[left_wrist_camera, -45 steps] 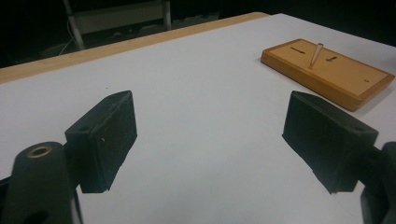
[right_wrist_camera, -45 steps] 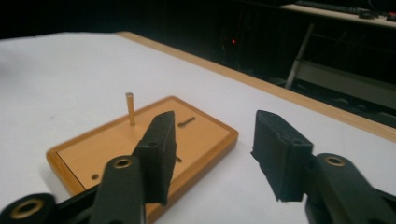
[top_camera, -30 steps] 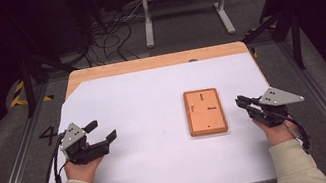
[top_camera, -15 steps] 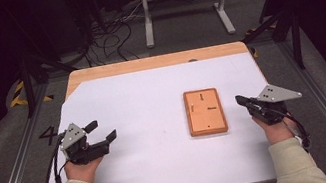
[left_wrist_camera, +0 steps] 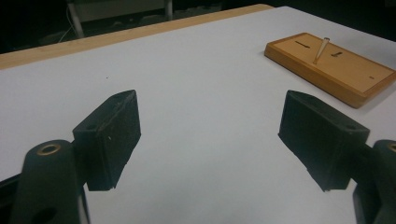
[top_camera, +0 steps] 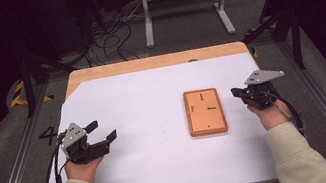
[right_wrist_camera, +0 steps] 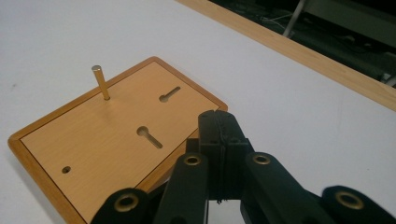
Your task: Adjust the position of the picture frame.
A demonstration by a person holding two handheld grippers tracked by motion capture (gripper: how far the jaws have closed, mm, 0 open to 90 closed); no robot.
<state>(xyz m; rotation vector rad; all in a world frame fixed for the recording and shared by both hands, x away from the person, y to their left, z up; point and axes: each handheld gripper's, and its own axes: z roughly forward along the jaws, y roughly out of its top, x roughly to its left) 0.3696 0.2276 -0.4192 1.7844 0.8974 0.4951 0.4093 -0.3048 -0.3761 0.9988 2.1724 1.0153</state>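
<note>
From the high view, a white sheet point(top_camera: 159, 138) covers most of a wooden table point(top_camera: 156, 62), whose bare strip shows along the far edge. Beyond it lie a dark floor, loose cables point(top_camera: 109, 30) and a grey metal stand point(top_camera: 183, 4). One wooden board point(top_camera: 205, 111) lies flat on the sheet, right of the middle, long side running away from the person. The left gripper point(top_camera: 102, 131) rests on the sheet at the left with its jaws spread and nothing between them, well apart from the board. The right gripper point(top_camera: 235, 92) is just beside the board's right edge, jaws pressed together and empty

In the left gripper view, the two black jaws stand wide over bare sheet; the board point(left_wrist_camera: 331, 65) lies far off at the upper right with one thin peg point(left_wrist_camera: 321, 49) standing on it

In the right gripper view, the closed jaws of the gripper point(right_wrist_camera: 219, 128) overlap the board's point(right_wrist_camera: 84, 140) near edge. The board has a darker rim, one brass peg point(right_wrist_camera: 101, 82) upright, two keyhole slots point(right_wrist_camera: 149, 136) and one small round hole point(right_wrist_camera: 66, 169)
</note>
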